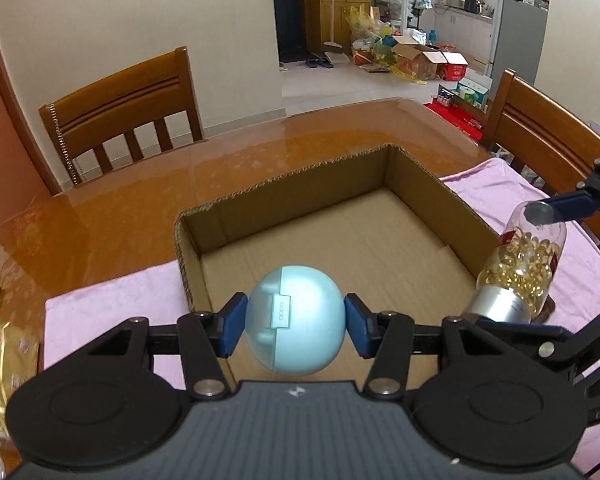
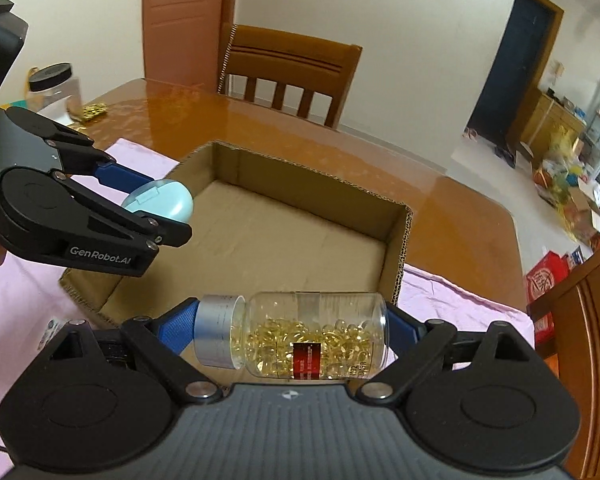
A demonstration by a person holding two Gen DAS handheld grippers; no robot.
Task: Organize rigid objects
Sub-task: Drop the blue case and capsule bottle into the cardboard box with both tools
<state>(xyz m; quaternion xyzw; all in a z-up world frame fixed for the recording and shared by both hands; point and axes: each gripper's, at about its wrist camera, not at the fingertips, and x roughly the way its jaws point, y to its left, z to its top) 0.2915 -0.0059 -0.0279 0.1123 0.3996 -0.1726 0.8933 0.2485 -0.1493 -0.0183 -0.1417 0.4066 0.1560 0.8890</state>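
Closest to my left camera, my left tool (image 1: 296, 326) pinches a pale blue earbud case (image 1: 295, 322) between its two blue pads, one on each side of the rounded shell. A small "oppo" tab on the case faces the lens. I hold the case in the air over the near edge of an open cardboard box (image 1: 284, 188), whose brown floor shows beyond it.

My right tool (image 2: 296, 334) grips a clear capsule bottle (image 2: 312, 334) end to end: one blue pad presses the silver cap on the left, the other presses the bottle's base on the right. From this camera the bottle lies sideways, and yellow softgels fill its lower half around a red label. It hangs above the box's near right corner. From the left camera the same bottle (image 1: 518, 264) sits tilted with its cap toward me, just outside the box's right wall.

Under the box lies a pink cloth (image 2: 460, 300), spread over the near part of a glossy orange-brown counter (image 1: 140, 184). At the counter's far left stand a clear jar with a black lid (image 2: 54, 84) and a small gold item (image 2: 92, 112). Wooden chairs (image 1: 120, 116) stand at the far side.
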